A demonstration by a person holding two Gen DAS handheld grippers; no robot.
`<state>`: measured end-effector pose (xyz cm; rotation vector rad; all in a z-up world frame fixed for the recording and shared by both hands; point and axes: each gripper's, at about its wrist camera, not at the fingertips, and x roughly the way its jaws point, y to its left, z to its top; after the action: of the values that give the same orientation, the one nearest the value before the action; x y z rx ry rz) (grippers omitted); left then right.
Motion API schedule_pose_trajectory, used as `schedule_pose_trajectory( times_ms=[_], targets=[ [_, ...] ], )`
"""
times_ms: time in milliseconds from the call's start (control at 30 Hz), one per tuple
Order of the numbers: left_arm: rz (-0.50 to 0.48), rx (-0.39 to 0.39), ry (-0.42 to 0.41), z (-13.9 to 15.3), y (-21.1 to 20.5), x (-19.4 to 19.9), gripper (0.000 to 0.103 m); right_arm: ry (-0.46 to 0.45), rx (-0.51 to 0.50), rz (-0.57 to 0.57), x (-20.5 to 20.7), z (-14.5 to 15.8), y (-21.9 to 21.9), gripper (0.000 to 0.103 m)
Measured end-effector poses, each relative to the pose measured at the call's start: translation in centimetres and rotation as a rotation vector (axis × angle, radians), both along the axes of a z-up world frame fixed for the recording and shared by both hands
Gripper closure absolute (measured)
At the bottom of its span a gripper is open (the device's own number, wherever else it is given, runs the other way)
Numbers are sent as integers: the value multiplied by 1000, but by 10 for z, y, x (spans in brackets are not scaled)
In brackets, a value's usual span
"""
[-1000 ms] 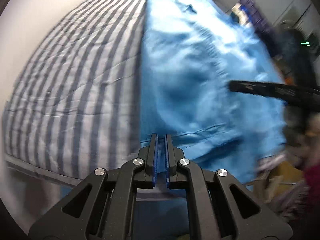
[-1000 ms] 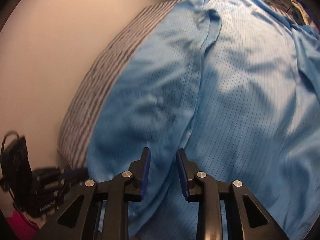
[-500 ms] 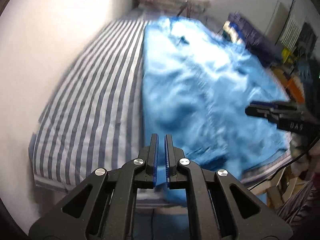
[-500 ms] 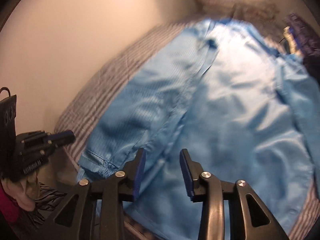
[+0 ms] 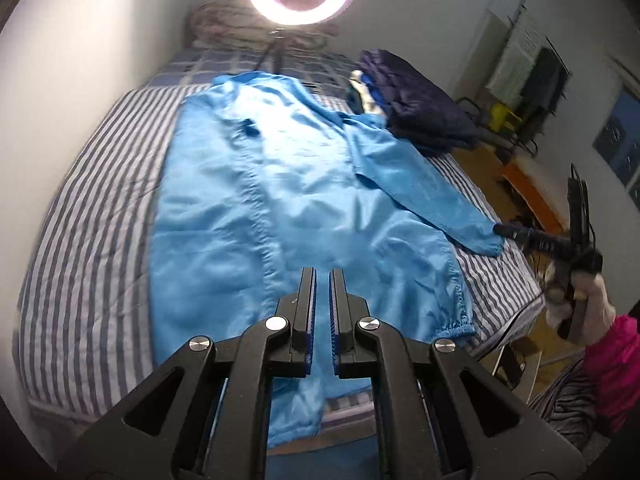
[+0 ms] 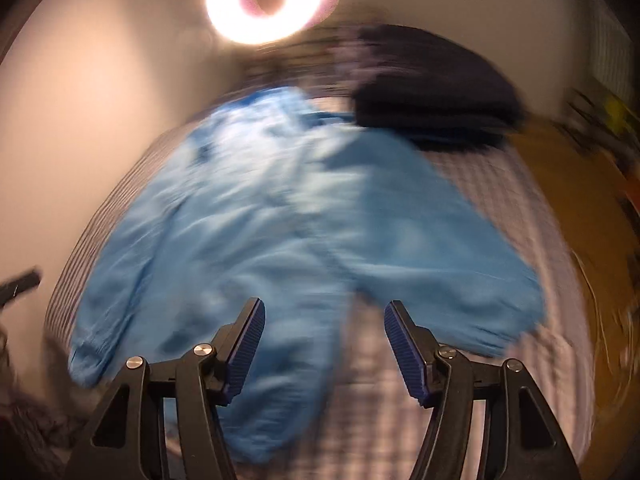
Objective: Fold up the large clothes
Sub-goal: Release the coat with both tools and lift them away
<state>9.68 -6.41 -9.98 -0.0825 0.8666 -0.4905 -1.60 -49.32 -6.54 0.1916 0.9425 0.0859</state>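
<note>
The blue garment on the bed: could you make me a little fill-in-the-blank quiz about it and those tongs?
1. The blue garment lies spread on a sheet patterned with ____.
2. The right tongs are wide ____.
3. The left tongs hold ____ between their nearly closed fingers.
4. The dark folded pile sits near the garment's ____ end.

Missing words: stripes; open; nothing; far

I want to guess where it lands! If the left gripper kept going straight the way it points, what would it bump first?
Probably the blue garment spread on the striped bed. The left gripper, jaws nearly shut, points at its lower middle with nothing between them, though depth is hard to judge.
</note>
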Motion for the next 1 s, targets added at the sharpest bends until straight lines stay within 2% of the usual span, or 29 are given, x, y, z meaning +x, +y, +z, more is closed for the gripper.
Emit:
schedule_pose_trajectory(
  times_ms=[133, 300, 400, 633, 767, 833, 867, 900, 1000],
  targets=[
    [-31, 7, -1, -5, -17, 8, 99, 36, 107, -169, -5, -16, -72, 35],
    [-51, -7, 47, -24, -30, 20, 99, 78, 193, -332, -8, -42, -129, 32],
    [-63, 5, 53, -29, -36, 23, 99, 98, 225, -399, -4, -57, -151, 32],
    [-85, 25, 60, -37, -48, 30, 99, 115, 403, -483, 12, -91, -183, 32],
    [-92, 31, 58, -38, -53, 33, 99, 137, 378, -495, 23, -99, -185, 33],
    [-97, 38, 52, -38, -55, 33, 99, 150, 351, -494, 27, -102, -185, 43],
    [-98, 42, 51, -39, -56, 34, 99, 154, 336, -494, 29, -101, -185, 62],
    [-97, 42, 53, -39, -56, 34, 99, 161, 324, -488, 30, -101, -185, 76],
    [-93, 43, 58, -40, -57, 35, 99, 147, 256, -448, 30, -89, -175, 94]
  ],
)
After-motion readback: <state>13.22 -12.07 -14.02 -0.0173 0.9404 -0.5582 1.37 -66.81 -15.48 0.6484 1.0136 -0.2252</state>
